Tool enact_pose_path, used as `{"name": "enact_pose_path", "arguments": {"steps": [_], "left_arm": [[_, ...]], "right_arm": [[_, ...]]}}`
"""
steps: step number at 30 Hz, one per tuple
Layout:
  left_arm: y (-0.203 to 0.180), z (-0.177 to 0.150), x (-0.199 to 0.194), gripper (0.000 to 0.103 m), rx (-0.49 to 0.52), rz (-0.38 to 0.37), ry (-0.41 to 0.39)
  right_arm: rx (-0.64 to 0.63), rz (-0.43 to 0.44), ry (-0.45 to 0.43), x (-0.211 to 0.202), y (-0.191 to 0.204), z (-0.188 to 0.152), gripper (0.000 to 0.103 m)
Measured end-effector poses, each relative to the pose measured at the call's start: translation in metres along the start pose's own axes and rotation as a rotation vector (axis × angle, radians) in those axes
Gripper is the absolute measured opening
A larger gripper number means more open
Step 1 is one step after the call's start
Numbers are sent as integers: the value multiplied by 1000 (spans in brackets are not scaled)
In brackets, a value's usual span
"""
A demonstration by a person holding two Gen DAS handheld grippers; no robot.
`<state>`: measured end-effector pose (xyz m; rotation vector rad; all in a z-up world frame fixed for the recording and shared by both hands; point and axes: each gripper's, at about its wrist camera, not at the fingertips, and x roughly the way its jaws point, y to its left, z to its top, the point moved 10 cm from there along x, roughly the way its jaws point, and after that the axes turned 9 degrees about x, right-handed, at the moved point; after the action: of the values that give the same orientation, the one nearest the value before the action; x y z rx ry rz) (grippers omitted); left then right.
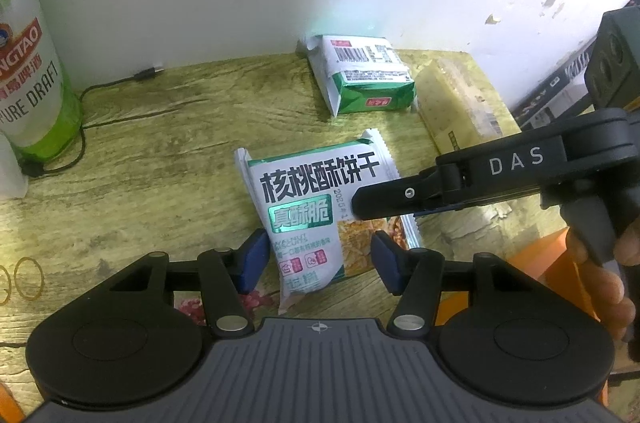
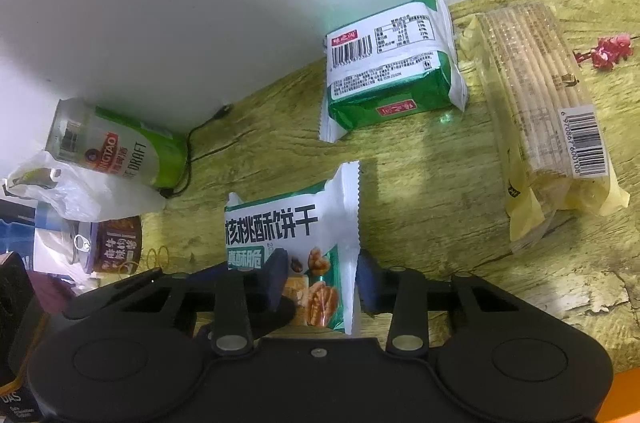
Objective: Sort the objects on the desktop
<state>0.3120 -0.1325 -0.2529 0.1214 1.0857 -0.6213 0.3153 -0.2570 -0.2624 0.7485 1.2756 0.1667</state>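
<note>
A white and green walnut biscuit packet (image 1: 316,199) is tilted over the wooden-patterned desktop (image 1: 160,159). My right gripper (image 2: 322,281) is shut on the packet (image 2: 296,223), with one pad on the printed face and the other behind the white sealed edge. In the left wrist view the right gripper (image 1: 360,203) reaches in from the right, its upper finger lying across the packet. My left gripper (image 1: 320,263) is open, its blue pads (image 1: 254,263) on either side of the packet's near end without touching it.
A green biscuit packet (image 2: 392,71) and a yellow cracker pack (image 2: 548,115) lie by the wall. A Tsingtao can (image 1: 32,63) stands far left with a black cable (image 1: 116,83). A plastic bag (image 2: 80,191), a tin (image 2: 108,247) and rubber bands (image 1: 28,279) lie left.
</note>
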Motion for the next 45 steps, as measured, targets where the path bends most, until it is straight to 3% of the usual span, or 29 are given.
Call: {"name": "enact_pose_path", "arguments": {"steps": [32, 45], "left_arm": [[-28, 9, -56, 56, 41, 10, -58], [-51, -5, -73, 56, 41, 3, -51]], "right_arm": [[-47, 13, -64, -53, 27, -21, 36], [-46, 14, -66, -74, 23, -44, 36]]}}
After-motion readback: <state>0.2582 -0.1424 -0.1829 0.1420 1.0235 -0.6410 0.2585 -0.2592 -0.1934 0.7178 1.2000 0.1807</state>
